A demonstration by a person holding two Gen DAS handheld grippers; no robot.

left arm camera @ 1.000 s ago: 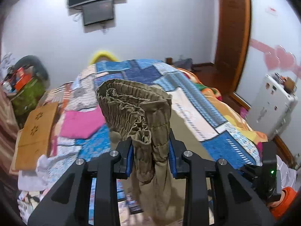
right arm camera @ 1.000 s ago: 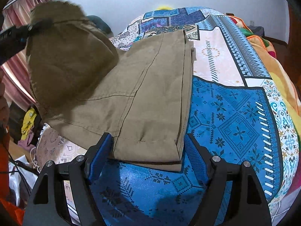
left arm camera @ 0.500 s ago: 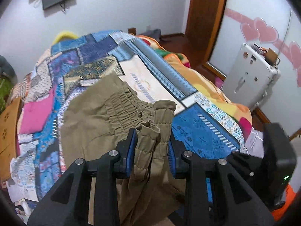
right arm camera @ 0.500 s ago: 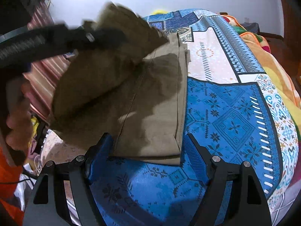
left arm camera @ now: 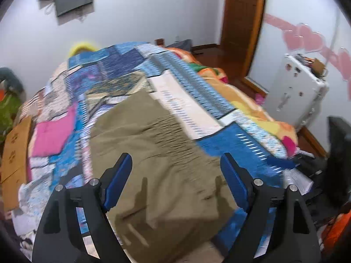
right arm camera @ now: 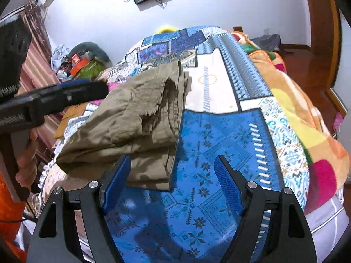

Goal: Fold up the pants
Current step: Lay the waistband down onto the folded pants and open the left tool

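The khaki pants [left arm camera: 153, 153] lie folded on the patchwork bed cover [left arm camera: 237, 144], the gathered waistband on top toward the far side. My left gripper [left arm camera: 175, 166] is open and empty just above them. In the right wrist view the pants [right arm camera: 140, 118] form a thick folded stack left of centre. My right gripper [right arm camera: 173, 175] is open and empty, low at the stack's near right corner. The left gripper [right arm camera: 72, 94] shows there from the side, above the stack's left part.
A white case [left arm camera: 296, 96] stands on the floor right of the bed. A pink cloth [left arm camera: 52, 135] and a tan board [left arm camera: 15, 149] lie at the left. A wooden door [left arm camera: 243, 13] is at the far right. Clutter [right arm camera: 81, 63] sits by the curtain.
My left gripper has let go of the waistband and opened. The top half of the pants has dropped flat onto the lower half. My right gripper stayed open in place.
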